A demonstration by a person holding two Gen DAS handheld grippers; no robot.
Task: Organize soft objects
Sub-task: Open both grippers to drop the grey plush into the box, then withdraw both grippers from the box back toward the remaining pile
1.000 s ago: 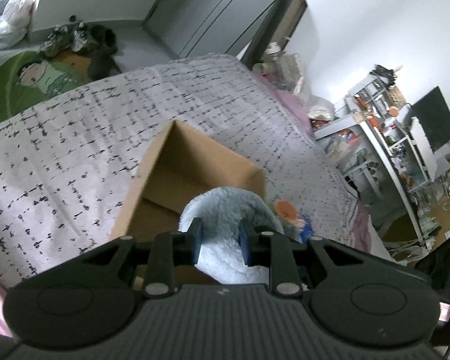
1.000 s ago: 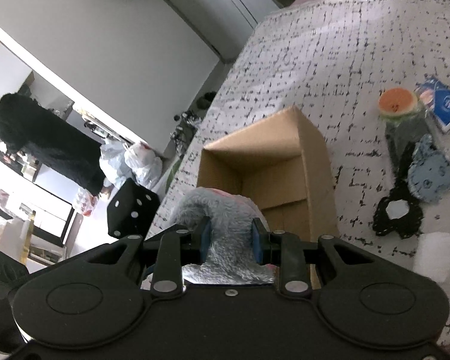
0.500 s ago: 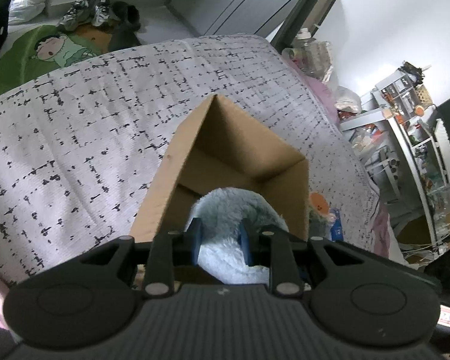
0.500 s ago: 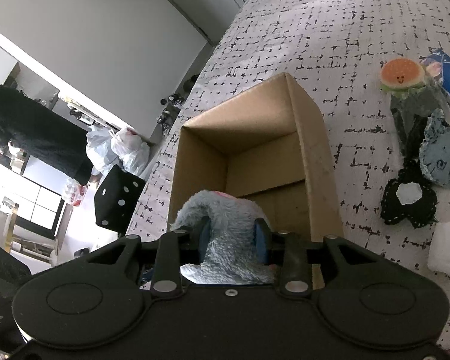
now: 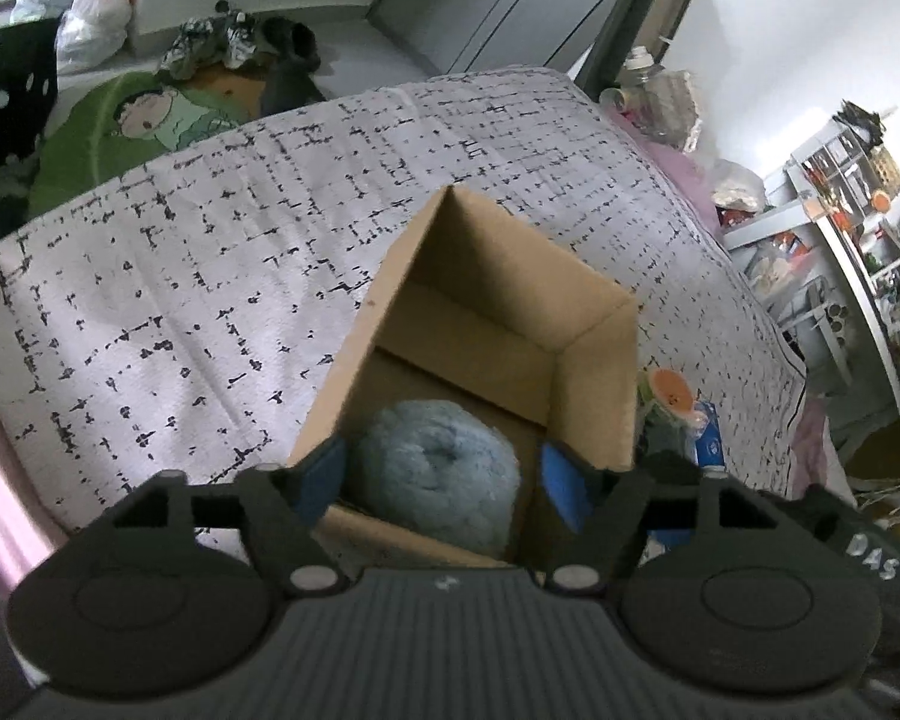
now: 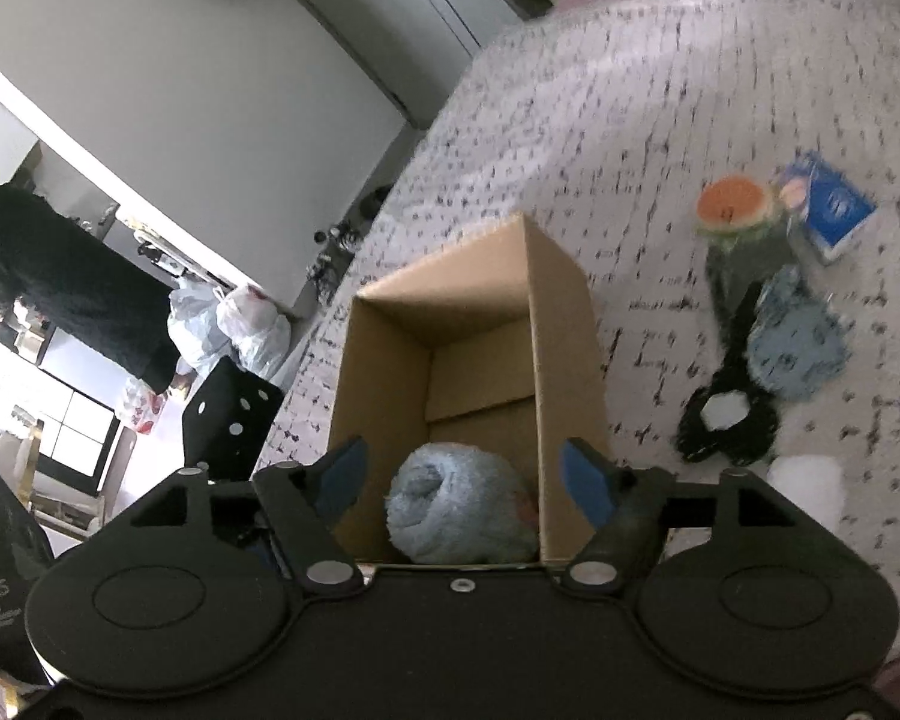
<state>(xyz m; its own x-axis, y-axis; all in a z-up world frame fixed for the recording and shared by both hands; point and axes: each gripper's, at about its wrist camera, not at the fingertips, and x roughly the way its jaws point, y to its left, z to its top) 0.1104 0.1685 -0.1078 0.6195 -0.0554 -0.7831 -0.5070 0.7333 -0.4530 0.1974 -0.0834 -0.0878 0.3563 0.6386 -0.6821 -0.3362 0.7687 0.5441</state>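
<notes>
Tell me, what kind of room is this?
Probably a bedroom at home. A cardboard box sits on a bed with a black-speckled bedspread, shoes lie on the floor beyond it, and cluttered shelves stand to one side.

Both grips released: left gripper (image 5: 441, 480) and right gripper (image 6: 462, 480) now spread wide. Blue fluffy bundle (image 6: 459, 507) dropped, now lying inside cardboard box (image 6: 561, 324).

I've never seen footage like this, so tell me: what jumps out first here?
An open cardboard box stands on a speckled bedspread, with a fluffy blue plush bundle lying inside at its near end. Both grippers, left and right, hover open above it. Right of the box lie small soft items, including an orange-topped toy.
</notes>
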